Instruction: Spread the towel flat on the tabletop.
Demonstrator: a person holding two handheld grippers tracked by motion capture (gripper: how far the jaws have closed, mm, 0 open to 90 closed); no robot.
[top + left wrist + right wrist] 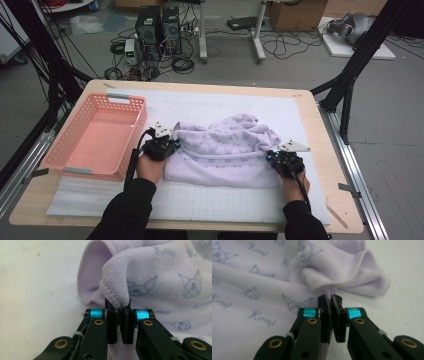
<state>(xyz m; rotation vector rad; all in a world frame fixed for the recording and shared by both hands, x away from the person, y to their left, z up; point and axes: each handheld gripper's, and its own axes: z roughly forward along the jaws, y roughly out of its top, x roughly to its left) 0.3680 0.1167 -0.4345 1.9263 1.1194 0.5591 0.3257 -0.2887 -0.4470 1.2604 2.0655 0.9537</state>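
Towel (225, 150), lilac, lies right of the pink basket (95, 137); left gripper (119, 305) pinches its basket-side hem, right gripper (330, 298) clamps its far-side edge.

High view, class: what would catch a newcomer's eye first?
A rumpled lilac towel printed with cartoon faces lies mid-table. The left gripper and right gripper are each shut on one of its near corners. A pink basket stands empty at the left.
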